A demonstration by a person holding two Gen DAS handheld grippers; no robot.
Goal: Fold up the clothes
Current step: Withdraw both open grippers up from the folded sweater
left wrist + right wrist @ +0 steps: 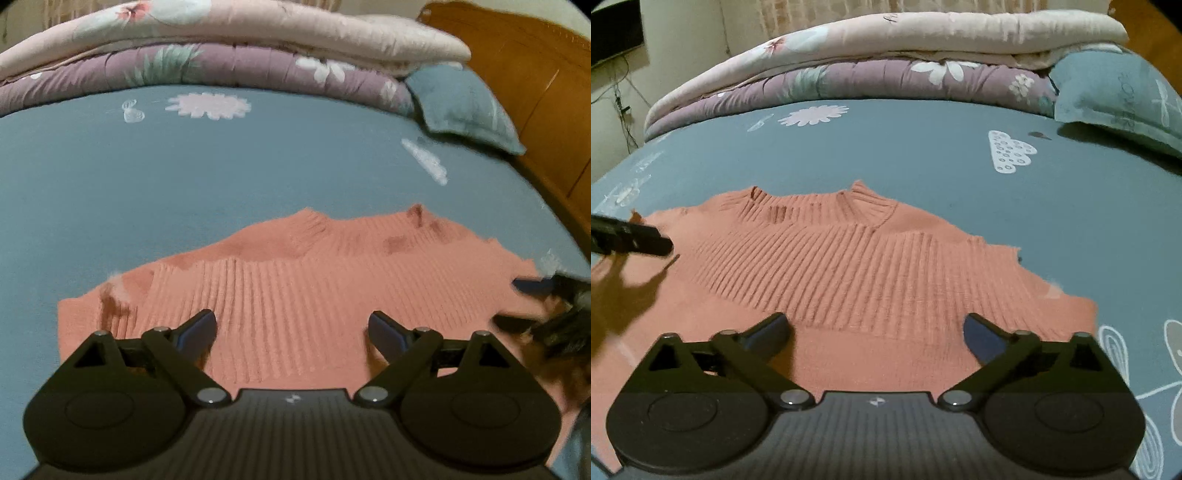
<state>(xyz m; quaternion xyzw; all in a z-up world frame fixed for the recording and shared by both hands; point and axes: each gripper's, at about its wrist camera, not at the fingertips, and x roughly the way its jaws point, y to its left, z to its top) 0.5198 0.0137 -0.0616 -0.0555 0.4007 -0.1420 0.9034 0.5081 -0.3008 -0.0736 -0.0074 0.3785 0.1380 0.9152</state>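
Sweater [295, 280] lay flat on sheet [221, 166], collar toward quilts [221, 62]. I had left gripper [291, 325] and right gripper [875, 328] over its near half — jaws spread, empty. Soft ribbed knit, light, floppy — I judged hem corners best hold.

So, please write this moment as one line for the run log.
left gripper: open, above sweater | right gripper: open, empty | sweater: flat on bed sheet
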